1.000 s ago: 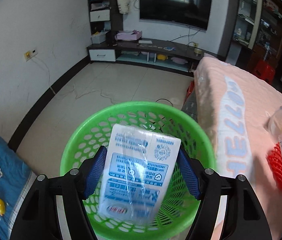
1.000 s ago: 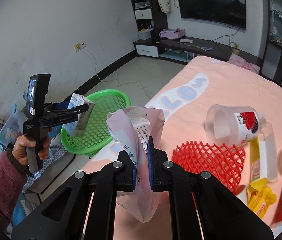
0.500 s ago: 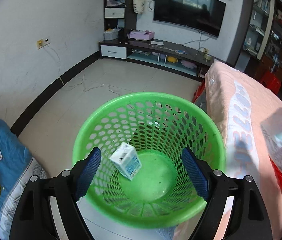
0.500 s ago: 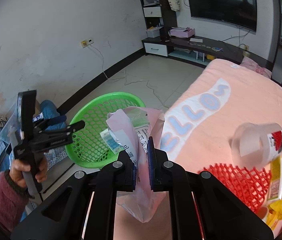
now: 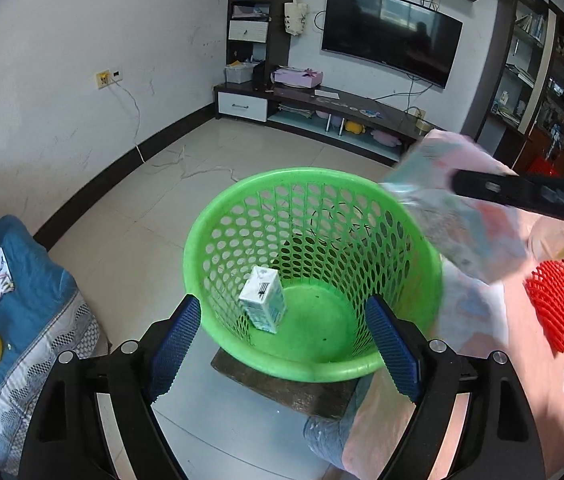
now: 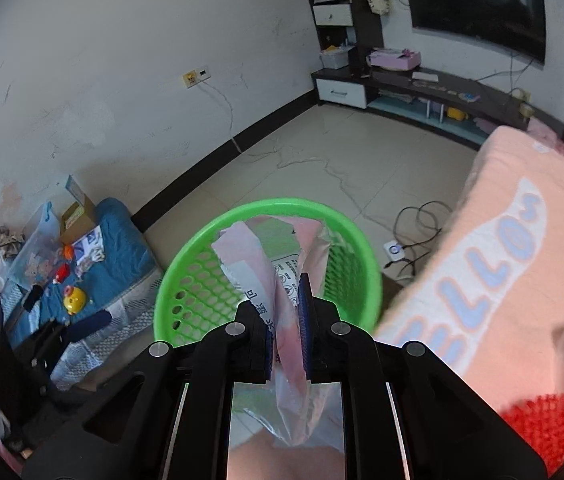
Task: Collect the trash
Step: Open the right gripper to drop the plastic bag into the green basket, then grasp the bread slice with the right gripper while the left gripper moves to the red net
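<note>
The round green perforated plastic basket (image 5: 313, 240) looks smooth and slightly glossy. Inside it, the small white printed paper carton (image 5: 262, 299) is matt. The crinkled pink plastic bag (image 6: 282, 276) shines thin and glossy. Ridged blue rubbery pads (image 5: 391, 346) look matt. On the right, the peach cloth bedspread (image 6: 521, 208) appears soft and fuzzy; the pale floor tiles (image 5: 154, 208) gleam.

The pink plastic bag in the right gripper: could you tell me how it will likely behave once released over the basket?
The pink plastic bag looks floppy: it folds and droops around the fingers. Probably light, so it may flutter instead of dropping straight. It could catch on the green basket rim.
</note>
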`<control>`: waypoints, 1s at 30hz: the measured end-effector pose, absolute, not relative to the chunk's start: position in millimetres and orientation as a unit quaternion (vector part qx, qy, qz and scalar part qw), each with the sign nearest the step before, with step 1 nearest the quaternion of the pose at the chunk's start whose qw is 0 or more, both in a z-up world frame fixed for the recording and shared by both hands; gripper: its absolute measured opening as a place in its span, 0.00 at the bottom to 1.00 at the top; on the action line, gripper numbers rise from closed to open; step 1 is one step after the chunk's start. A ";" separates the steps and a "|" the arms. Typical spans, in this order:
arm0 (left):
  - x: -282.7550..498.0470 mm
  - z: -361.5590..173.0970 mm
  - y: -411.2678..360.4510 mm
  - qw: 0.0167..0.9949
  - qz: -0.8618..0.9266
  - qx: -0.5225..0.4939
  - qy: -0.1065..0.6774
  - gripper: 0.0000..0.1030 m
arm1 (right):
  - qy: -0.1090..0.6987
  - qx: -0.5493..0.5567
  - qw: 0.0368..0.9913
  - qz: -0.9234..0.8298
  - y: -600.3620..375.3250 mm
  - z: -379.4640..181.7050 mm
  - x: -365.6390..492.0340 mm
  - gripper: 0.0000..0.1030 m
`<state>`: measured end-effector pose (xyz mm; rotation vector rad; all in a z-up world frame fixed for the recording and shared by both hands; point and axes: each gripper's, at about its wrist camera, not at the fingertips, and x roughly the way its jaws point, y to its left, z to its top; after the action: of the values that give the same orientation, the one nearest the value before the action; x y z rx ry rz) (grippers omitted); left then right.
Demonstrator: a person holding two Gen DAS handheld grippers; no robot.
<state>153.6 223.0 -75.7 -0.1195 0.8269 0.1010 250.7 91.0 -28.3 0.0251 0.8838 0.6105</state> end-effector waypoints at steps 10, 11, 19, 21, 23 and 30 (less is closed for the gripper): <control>141.1 -74.3 215.7 0.915 0.042 -0.048 0.399 0.80 | 0.423 0.034 0.849 0.314 112.3 -30.1 265.5 0.47; 141.3 -74.6 215.7 0.915 0.042 -0.048 0.399 0.80 | 0.418 0.032 0.851 0.316 111.9 -27.2 264.5 0.48; 140.3 -68.8 204.4 0.917 0.029 -0.049 0.396 0.80 | 0.404 0.024 0.860 0.311 82.0 -12.7 246.7 0.51; 138.7 -65.5 196.7 0.919 0.021 -0.047 0.391 0.80 | 0.401 0.019 0.866 0.299 66.2 -9.7 236.3 0.53; 137.0 -62.2 188.2 0.921 0.012 -0.046 0.387 0.81 | 0.400 0.017 0.869 0.290 52.1 -8.3 226.7 0.56; 129.8 -50.9 145.4 0.927 -0.029 -0.033 0.372 0.83 | 0.408 0.037 0.882 0.232 -22.7 -11.2 190.2 0.59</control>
<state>129.8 145.4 -50.9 -0.0674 0.7618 -0.0604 190.2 -22.7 -11.2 0.0771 0.8503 0.4828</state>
